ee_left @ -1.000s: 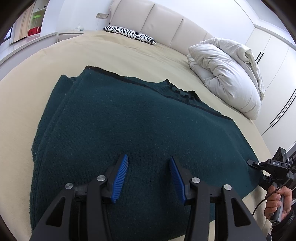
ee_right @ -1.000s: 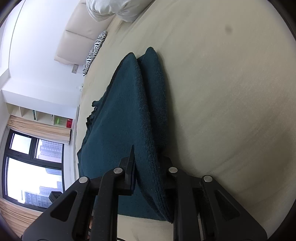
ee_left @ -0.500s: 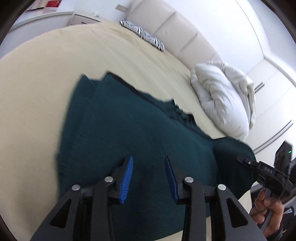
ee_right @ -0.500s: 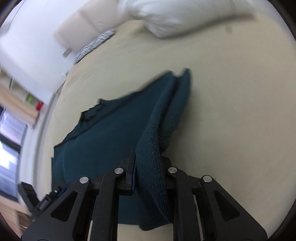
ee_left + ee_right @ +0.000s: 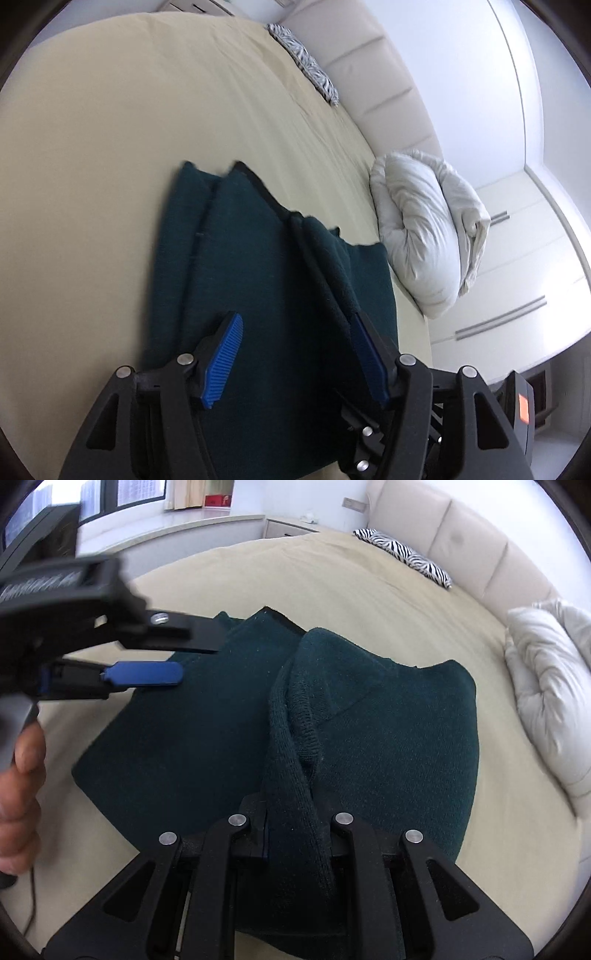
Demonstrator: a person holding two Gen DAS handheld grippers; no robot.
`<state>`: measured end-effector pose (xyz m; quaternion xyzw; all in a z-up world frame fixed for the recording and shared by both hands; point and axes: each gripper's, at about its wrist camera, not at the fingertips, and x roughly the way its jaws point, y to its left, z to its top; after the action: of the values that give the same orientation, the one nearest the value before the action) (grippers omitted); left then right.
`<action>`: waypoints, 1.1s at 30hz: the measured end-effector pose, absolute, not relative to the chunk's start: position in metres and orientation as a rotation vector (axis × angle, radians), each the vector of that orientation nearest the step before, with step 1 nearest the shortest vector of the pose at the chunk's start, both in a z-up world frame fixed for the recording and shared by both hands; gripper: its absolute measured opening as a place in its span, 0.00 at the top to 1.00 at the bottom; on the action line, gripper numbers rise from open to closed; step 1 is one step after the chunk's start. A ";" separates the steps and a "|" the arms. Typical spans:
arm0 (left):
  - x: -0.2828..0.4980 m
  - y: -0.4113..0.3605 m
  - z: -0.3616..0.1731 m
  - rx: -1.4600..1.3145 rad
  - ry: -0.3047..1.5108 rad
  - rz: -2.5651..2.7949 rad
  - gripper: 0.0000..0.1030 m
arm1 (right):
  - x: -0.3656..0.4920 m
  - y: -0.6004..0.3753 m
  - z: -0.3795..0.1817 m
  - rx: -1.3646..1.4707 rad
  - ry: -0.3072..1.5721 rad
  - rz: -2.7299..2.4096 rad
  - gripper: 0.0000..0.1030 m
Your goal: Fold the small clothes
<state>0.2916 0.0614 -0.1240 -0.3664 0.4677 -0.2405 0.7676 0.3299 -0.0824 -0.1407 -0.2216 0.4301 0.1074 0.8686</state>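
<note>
A dark green sweater (image 5: 388, 738) lies on the bed (image 5: 332, 572). The right gripper (image 5: 291, 834), clenched on the sweater's edge, has swung it over the middle, starting a fold. The left gripper (image 5: 295, 354) hovers above the sweater, jaws opening, nothing gripped.

The right gripper (image 5: 291, 827), clamped on the edge of the dark green garment (image 5: 192, 738), has swung that side up and across, so a raised fold now lies over the middle where the cloth lay flat a second ago. The left gripper (image 5: 295, 354) has rolled and shifted sideways above the garment; its jaws narrowed, are now opening, and press on nothing.
</note>
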 end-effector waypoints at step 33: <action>0.352 0.089 -0.132 -0.689 1.183 -0.513 0.88 | 0.247 -0.128 -0.093 -0.151 0.790 0.397 0.63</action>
<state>0.3518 0.0891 -0.1321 -0.3146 0.5403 -0.2343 0.7445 0.2471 -0.1281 -0.0928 -0.0731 0.3818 0.1921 0.9011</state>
